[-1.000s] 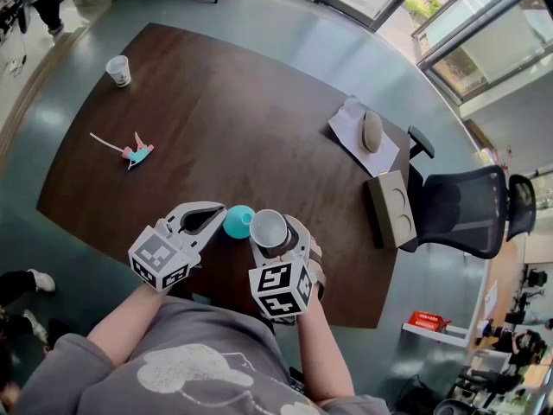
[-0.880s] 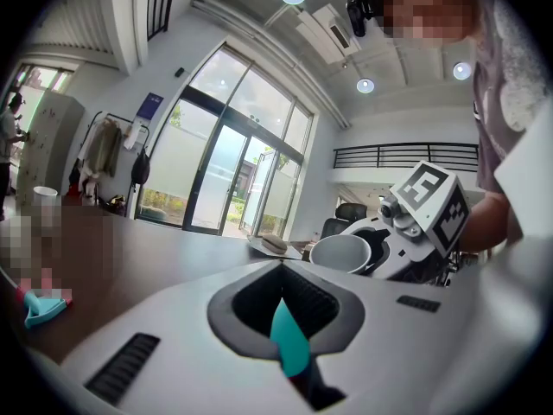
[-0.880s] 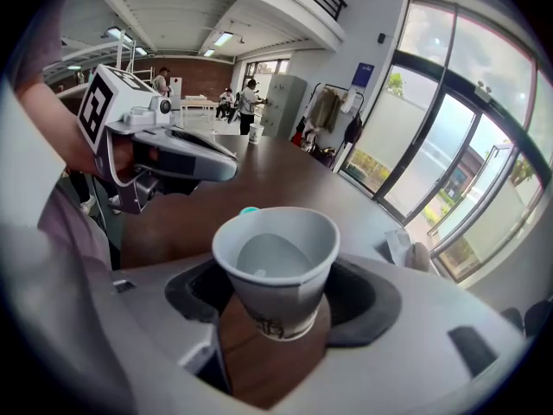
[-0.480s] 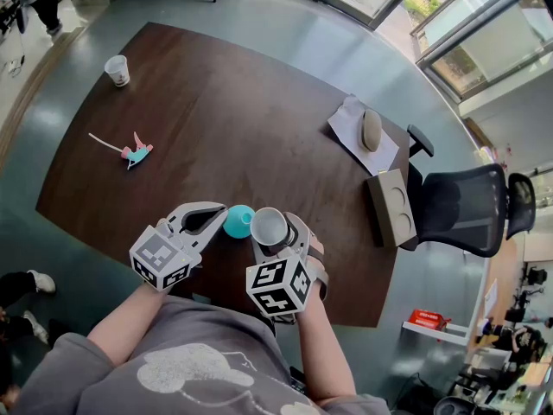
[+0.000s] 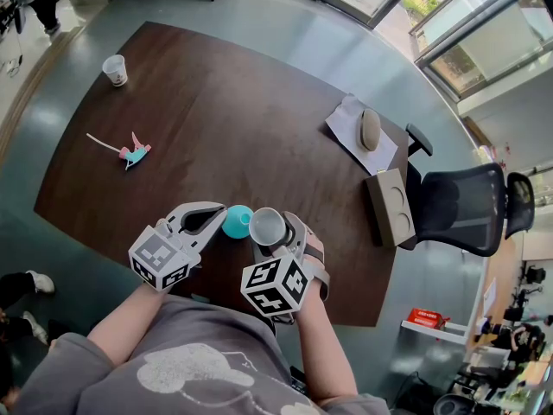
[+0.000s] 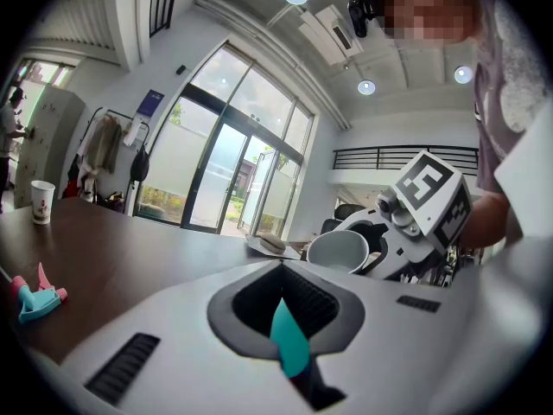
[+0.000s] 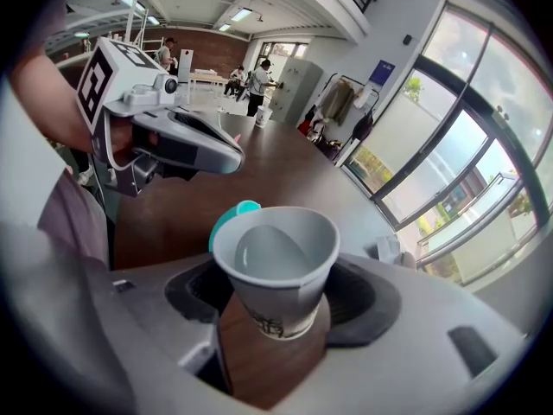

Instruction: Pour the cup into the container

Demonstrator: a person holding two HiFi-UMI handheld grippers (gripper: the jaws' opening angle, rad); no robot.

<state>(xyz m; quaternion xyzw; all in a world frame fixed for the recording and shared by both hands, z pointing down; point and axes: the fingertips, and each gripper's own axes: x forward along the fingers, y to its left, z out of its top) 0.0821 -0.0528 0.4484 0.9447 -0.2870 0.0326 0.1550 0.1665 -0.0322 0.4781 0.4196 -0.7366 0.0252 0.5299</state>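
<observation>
My right gripper (image 5: 275, 237) is shut on a white paper cup (image 5: 266, 226), held close to upright just above the near part of the brown table (image 5: 225, 128). In the right gripper view the cup (image 7: 276, 262) sits between the jaws of that gripper (image 7: 276, 309), and I cannot tell what is inside it. A teal container (image 5: 237, 221) stands right beside the cup on its left. My left gripper (image 5: 216, 216) is shut on that container's rim, seen as a teal sliver (image 6: 289, 344) between its jaws. The teal rim (image 7: 232, 214) peeks out behind the cup.
A second paper cup (image 5: 114, 69) stands at the table's far left corner. A teal and pink object (image 5: 134, 152) lies left of centre. At the right edge lie a sheet of paper with an oval thing (image 5: 370, 130) and a cardboard tray (image 5: 390, 207). An office chair (image 5: 471, 210) stands beyond.
My right gripper has shifted slightly left with the cup, bringing it closer to the teal container. The left gripper has stayed put.
</observation>
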